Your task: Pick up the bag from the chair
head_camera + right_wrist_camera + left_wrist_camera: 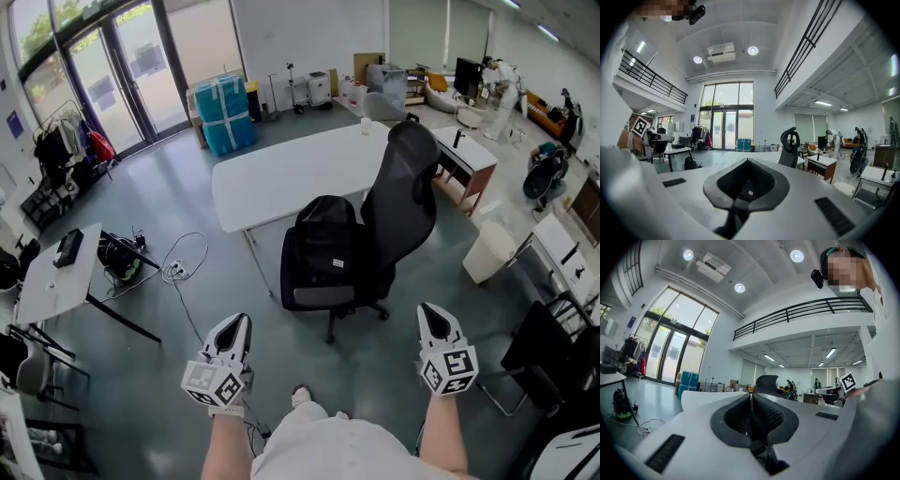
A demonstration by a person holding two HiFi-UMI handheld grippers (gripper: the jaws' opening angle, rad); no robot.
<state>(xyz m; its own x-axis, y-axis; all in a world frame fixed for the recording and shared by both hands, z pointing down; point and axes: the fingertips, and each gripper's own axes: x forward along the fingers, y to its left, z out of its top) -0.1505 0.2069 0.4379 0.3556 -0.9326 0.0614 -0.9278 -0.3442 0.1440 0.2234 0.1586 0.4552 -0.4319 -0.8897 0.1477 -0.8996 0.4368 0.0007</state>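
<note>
Backpack, black, stands upright on the seat of the black office chair, close against its backrest. The chair stands just off the near edge of the white worktop, toward its right corner. Left tongs and right tongs hang low by the person's body, well apart from the chair, each pressed fully together with nothing between.

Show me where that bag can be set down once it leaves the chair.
The white table beyond the backpack is nearly bare, save one small white object at its far edge. The floor between the office chair and you is open too. Crowded: cables at left, desks at right.
</note>
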